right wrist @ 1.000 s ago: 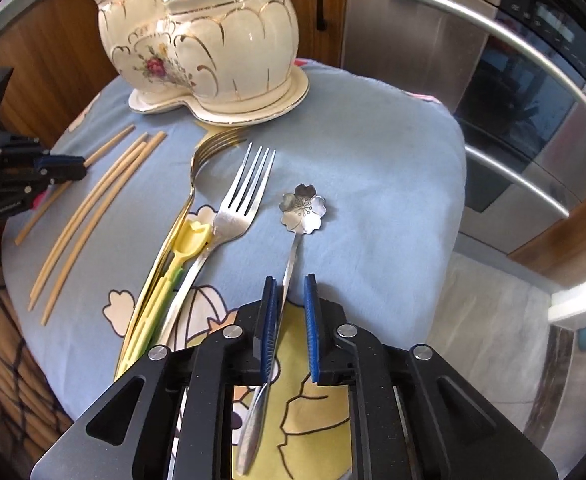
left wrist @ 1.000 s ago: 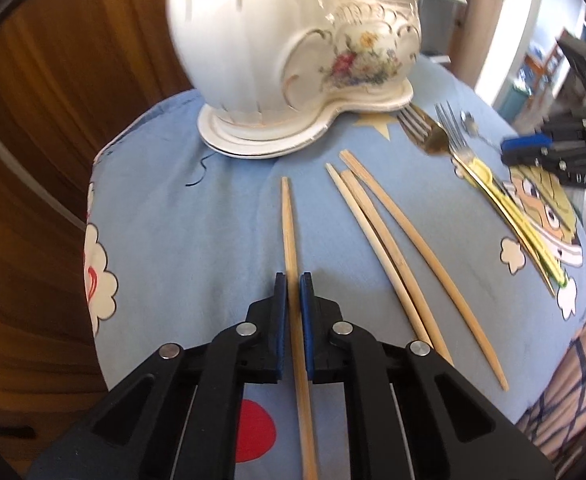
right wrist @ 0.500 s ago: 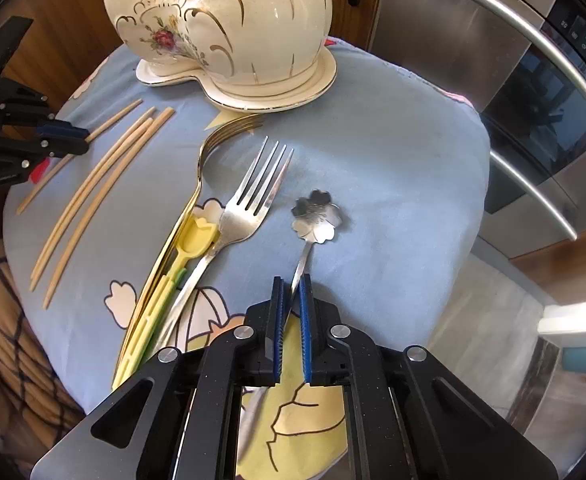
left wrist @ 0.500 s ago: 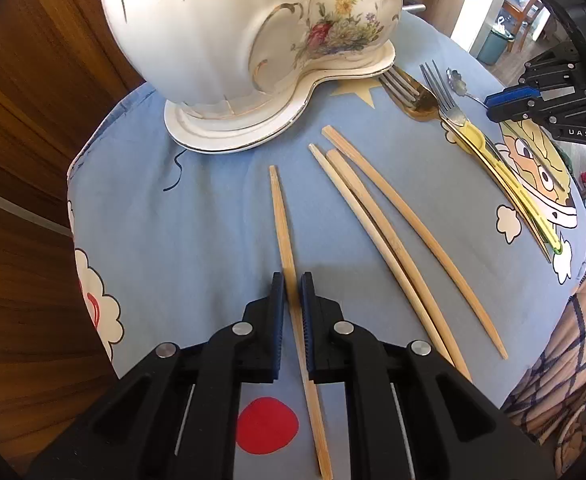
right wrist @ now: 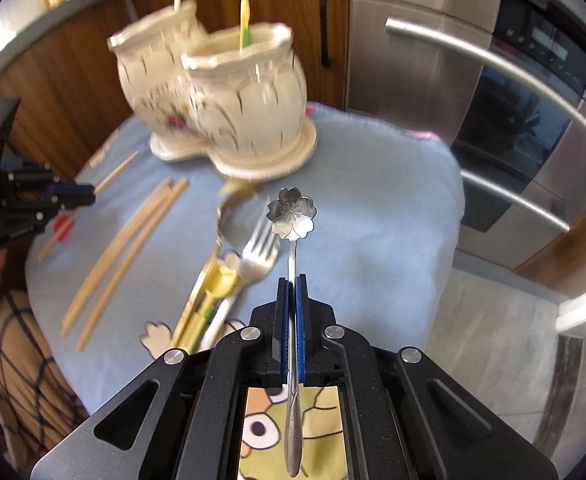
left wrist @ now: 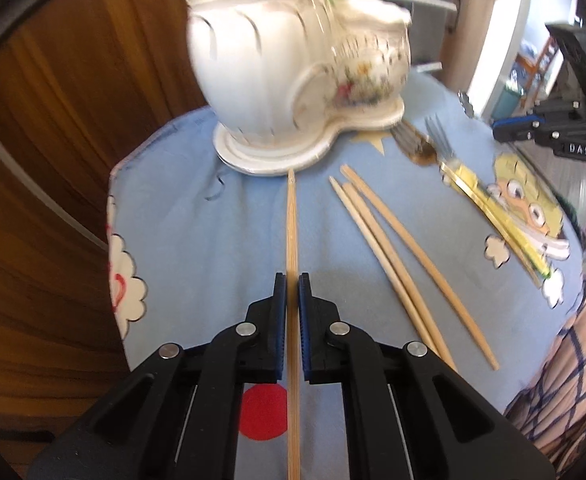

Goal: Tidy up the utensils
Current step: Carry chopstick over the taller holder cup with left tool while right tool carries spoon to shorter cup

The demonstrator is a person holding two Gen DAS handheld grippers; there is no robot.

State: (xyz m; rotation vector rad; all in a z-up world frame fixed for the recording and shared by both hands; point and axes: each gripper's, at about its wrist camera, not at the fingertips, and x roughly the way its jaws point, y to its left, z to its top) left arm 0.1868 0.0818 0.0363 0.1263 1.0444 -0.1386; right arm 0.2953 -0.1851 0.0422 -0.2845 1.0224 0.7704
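Observation:
My left gripper (left wrist: 291, 280) is shut on a single wooden chopstick (left wrist: 291, 220) that points at the white double-pot ceramic holder (left wrist: 293, 80). Three more chopsticks (left wrist: 389, 248) lie on the blue cloth to its right. My right gripper (right wrist: 291, 280) is shut on the flower-headed steel spoon (right wrist: 291, 212) and holds it above the cloth. A steel fork (right wrist: 259, 252), a gold fork (right wrist: 221, 216) and yellow-handled utensils (right wrist: 209, 304) lie left of it. The holder (right wrist: 229, 92) stands behind, with a yellow-green utensil in one pot.
The blue cartoon cloth (left wrist: 197, 240) covers a small round table. A wooden cabinet (left wrist: 53, 120) lies to the left of it. A steel oven front with long handles (right wrist: 493, 64) stands to the right. The person's checked clothing (left wrist: 565, 380) is at the table's near edge.
The left gripper has lifted the chopstick and lined it up toward the holder. The right gripper has closed on the spoon and raised it off the cloth.

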